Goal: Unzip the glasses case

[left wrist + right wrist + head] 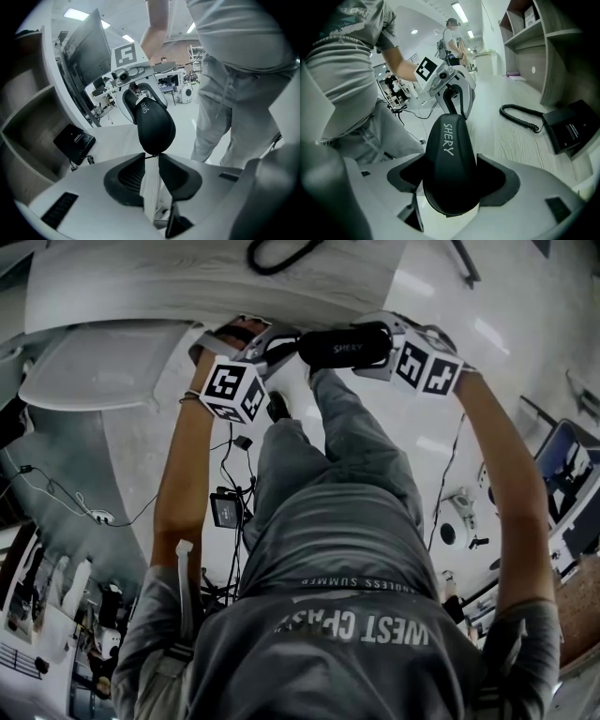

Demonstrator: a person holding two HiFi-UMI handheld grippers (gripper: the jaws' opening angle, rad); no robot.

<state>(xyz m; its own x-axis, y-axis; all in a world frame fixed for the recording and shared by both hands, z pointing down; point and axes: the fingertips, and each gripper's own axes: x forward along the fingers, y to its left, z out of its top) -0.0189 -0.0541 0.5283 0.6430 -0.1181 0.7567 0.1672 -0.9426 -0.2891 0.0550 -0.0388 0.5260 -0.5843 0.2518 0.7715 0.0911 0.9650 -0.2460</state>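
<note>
Beside the pale table point(511, 136) edge, open floor below, finds the left gripper point(151, 155) narrowly parted around the zip pull point(149, 155) at the left end of the glasses case point(152, 124), right gripper point(451, 159) clamped across its right end, mid-air.

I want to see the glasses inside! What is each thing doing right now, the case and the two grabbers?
glasses case: looks closed, held up off the desk.
right gripper: shut on one end of the glasses case.
left gripper: jaws a little apart at the case's other end, not clamped on it.
coiled cord: lying loose on the desk.
</note>
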